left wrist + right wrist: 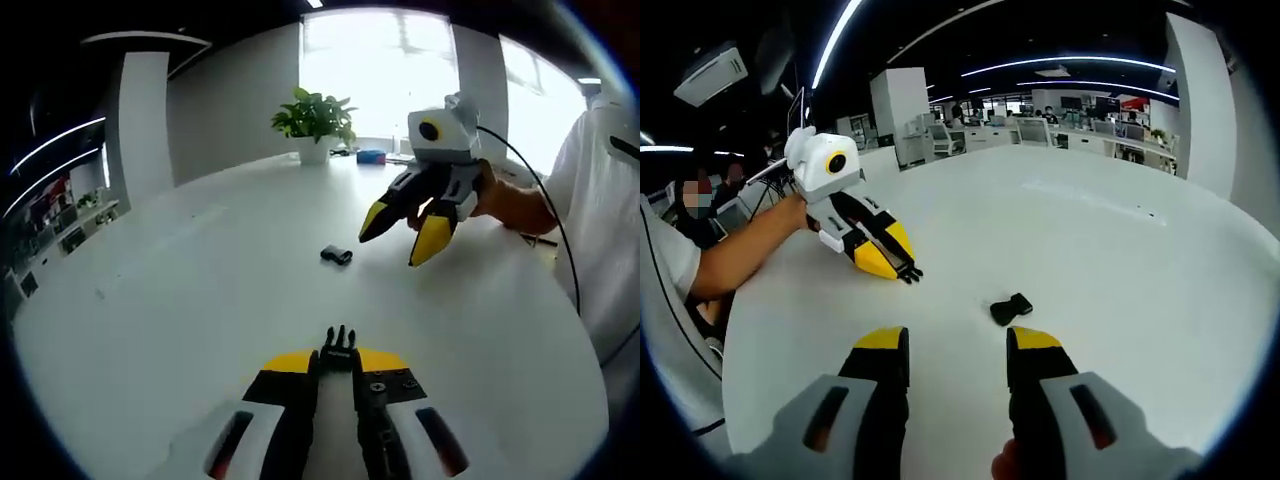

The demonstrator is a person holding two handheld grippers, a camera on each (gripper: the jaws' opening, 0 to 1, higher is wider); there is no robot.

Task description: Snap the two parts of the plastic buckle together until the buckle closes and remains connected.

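My left gripper (340, 358) is clamped on the pronged buckle half (340, 342). My right gripper (956, 345) hangs wide apart, empty, near the socket half (1011, 308) lying on the white table (1120, 260).

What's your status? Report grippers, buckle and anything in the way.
Left gripper shut on pronged buckle half. Right gripper open, empty. Socket half lying loose on white table. Nothing between the halves.
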